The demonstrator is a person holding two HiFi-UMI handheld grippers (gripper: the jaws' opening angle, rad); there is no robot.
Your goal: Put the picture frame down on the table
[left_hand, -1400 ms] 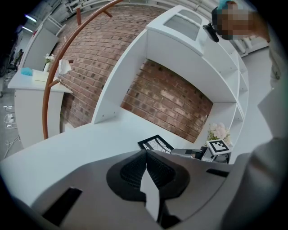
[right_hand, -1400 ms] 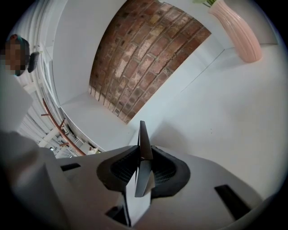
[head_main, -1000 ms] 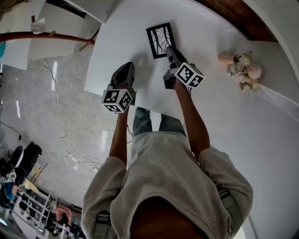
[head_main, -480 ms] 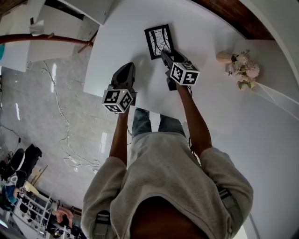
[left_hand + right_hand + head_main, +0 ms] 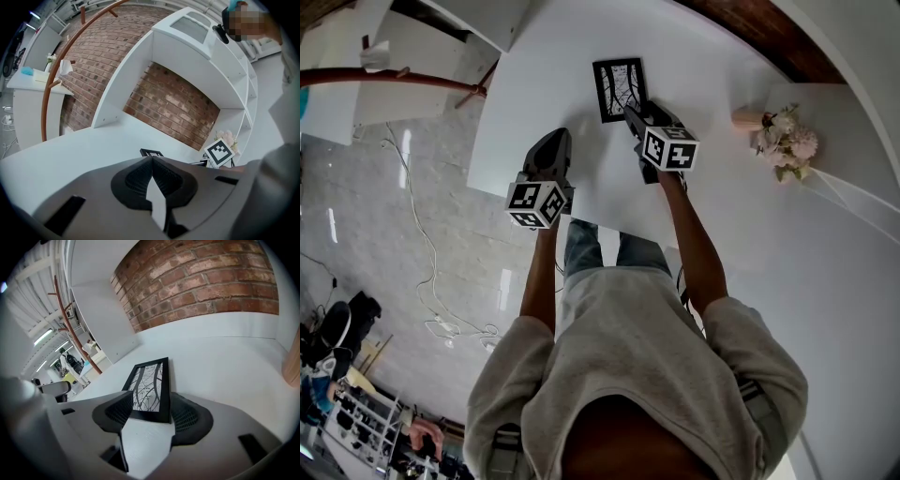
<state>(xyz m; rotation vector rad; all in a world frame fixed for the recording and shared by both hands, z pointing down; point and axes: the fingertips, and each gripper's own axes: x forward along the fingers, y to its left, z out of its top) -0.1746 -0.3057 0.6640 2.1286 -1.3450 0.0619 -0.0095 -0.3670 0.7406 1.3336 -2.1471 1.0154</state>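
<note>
The picture frame [image 5: 620,89], black with a pale branch print, lies flat on the white table [image 5: 544,66]. In the right gripper view the picture frame [image 5: 150,385] points away from me, its near end between the jaws. My right gripper [image 5: 631,112] [image 5: 151,404] is open, one pad at each side of that end, and bare table shows behind the frame's edge. My left gripper [image 5: 551,142] [image 5: 152,159] hovers shut and empty near the table's front left. From there the frame [image 5: 151,152] shows as a small dark shape beyond the tips.
A bunch of pale flowers [image 5: 787,141] lies on the white surface at the right. White shelving [image 5: 206,61] and a brick wall [image 5: 197,282] stand behind the table. A curved brown rail [image 5: 394,77] runs at the left over the floor.
My right gripper has swung left from beside the frame's near right corner to its near end. The frame now lies a little straighter. The left gripper has stayed put.
</note>
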